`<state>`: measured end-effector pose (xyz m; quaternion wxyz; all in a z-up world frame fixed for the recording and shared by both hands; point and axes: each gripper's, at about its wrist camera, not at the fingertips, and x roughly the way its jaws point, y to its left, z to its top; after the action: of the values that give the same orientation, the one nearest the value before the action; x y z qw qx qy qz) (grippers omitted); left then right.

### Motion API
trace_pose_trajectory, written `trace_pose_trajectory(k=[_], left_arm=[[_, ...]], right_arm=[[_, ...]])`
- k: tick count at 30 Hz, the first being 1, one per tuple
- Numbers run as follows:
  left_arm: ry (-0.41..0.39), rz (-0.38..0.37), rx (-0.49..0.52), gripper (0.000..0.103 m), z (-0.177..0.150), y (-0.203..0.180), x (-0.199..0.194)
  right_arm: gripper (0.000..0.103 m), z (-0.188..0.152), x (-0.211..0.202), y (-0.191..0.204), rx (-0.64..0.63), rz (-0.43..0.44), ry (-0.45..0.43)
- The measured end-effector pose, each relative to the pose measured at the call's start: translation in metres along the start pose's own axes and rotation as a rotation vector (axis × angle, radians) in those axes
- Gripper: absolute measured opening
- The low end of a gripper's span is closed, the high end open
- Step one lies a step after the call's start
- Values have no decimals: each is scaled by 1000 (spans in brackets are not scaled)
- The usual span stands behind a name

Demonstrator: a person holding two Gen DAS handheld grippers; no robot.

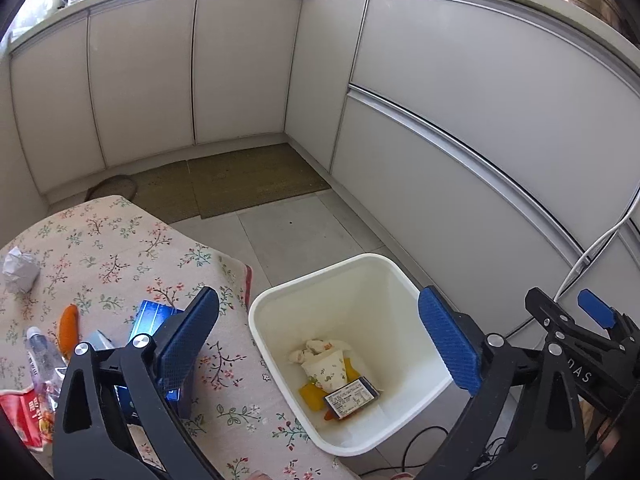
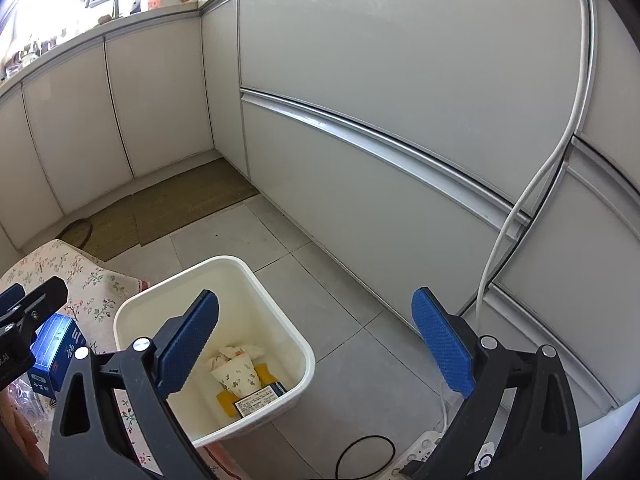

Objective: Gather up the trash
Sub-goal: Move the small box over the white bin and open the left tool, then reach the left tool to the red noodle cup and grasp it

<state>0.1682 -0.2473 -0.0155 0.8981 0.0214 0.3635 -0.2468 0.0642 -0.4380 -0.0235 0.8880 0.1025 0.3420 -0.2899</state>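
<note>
Closest to the left camera, the left hand-held gripper is seen with its blue pads spread wide apart, and nothing is held between them. Its jaws stand above the edge of the worktop and the white bin. The right hand-held gripper is also held wide apart with nothing in it, above the same bin.

Inside the bin, a white paper cup with small flowers is seen lying on its side. Crumpled white paper lies just behind it. A dark box with a white label lies in front of the cup, and some yellow and orange pieces lie under it.

On the worktop, which is covered with a flowery cloth, more trash is left. A blue box lies beside the left jaw. An orange piece, a clear plastic bottle and a red wrapper lie near it. A ball of crumpled grey paper lies farther back.

Beyond the bin, grey floor tiles and brown mats are seen, with white cupboard doors behind them.
</note>
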Motion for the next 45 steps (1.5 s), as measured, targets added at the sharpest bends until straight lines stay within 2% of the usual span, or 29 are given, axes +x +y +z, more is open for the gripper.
trace_pose_trajectory(k=[9,19,27,35,45], left_arm=[[15,116,-28,96,-7,29,-24],[33,232,-80,96,-17,90,-56],[48,303,-118,96,-25,132,-77],[99,396,-216,96,-47,197,-100],[157,467,-367,96,-82,269,-120]], right_arm=[[96,-2,-7,22,-35,43,-3],[96,-10,-24,92,-151,170,24],[96,-18,-39,145,-197,254,34],[96,-32,-51,208,-264,348,53],[96,-58,-70,274,-354,448,65]])
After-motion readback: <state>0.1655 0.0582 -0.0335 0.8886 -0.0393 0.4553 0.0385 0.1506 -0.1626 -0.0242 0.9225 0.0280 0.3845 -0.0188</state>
